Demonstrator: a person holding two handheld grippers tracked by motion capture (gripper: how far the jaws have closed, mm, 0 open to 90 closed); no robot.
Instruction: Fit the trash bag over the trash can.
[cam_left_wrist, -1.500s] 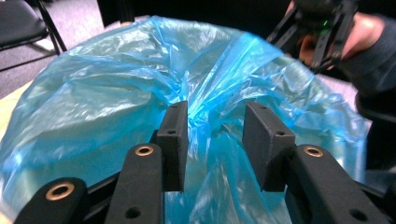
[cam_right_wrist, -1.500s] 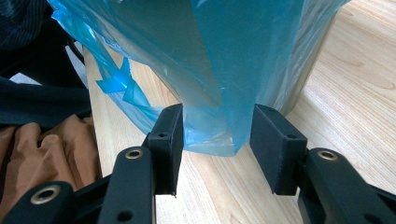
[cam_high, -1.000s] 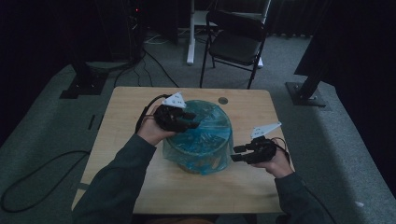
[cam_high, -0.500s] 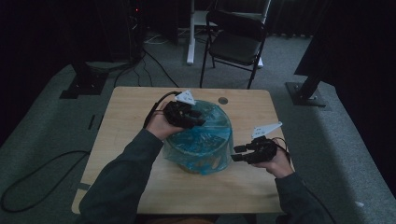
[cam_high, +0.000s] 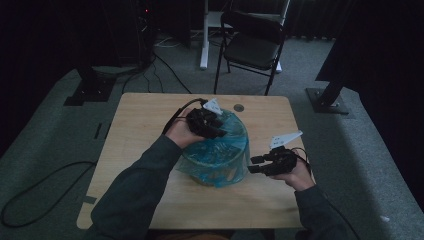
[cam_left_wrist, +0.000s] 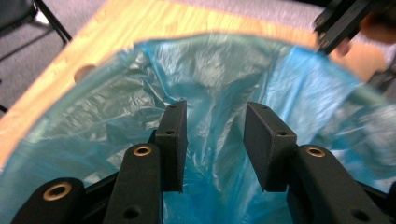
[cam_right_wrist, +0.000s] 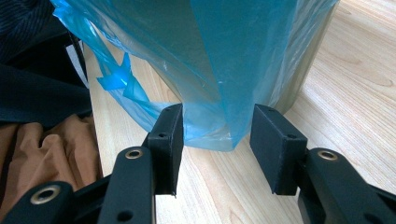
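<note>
The middle of the surface (cam_high: 135, 130) is taken up by the bin (cam_high: 215, 170) lined with a blue bag (cam_high: 225, 145). Bare wood is left along the far edge and the left side. The bin's right side is flanked by the right hand-held gripper (cam_high: 255, 165), with bag film hanging between its parted jaws.

The bag (cam_high: 220, 150) is thin blue plastic film, translucent, crinkled and faintly glossy, stretched over a smooth greenish plastic bin (cam_right_wrist: 299, 70). The desk (cam_high: 140, 125) is pale wood with a fine grain and a matt, smooth top. The left tongs (cam_left_wrist: 215, 140) and right tongs (cam_right_wrist: 217, 144) are matt black plastic with brass-looking rivets. The far chair (cam_high: 250, 45) has a dark metal frame. The floor (cam_high: 50, 150) is grey carpet.
</note>
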